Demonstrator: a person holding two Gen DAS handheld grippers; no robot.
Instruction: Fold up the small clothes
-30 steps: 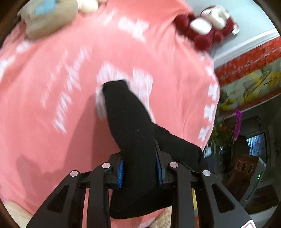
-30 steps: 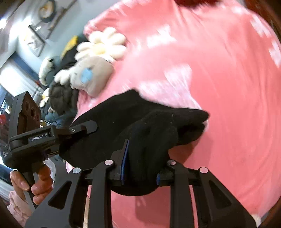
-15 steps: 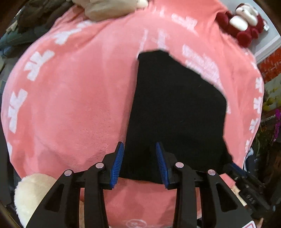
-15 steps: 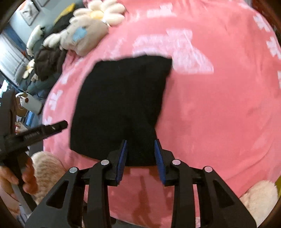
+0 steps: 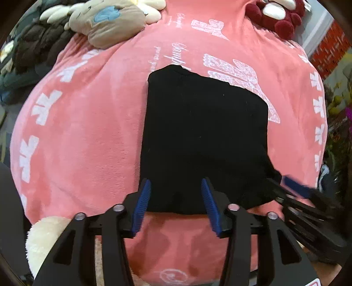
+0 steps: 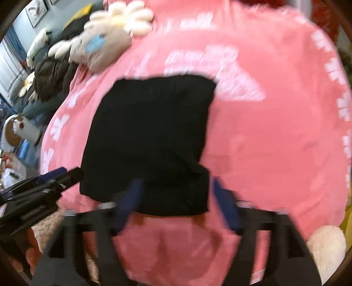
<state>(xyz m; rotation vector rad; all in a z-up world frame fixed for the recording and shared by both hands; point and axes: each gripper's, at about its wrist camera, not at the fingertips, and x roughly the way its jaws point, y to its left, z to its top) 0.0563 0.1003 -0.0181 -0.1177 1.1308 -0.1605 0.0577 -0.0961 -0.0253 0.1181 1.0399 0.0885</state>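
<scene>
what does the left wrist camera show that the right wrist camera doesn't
Only the left wrist view shows the dark red plush at the blanket's far edge.

Only the right wrist view shows a framed picture on the wall.

Both show the black garment lying flat on the pink blanket, the grey plush, and both tools, left tool and right tool, whose jaws have just been opening and stand clear of the cloth.
</scene>
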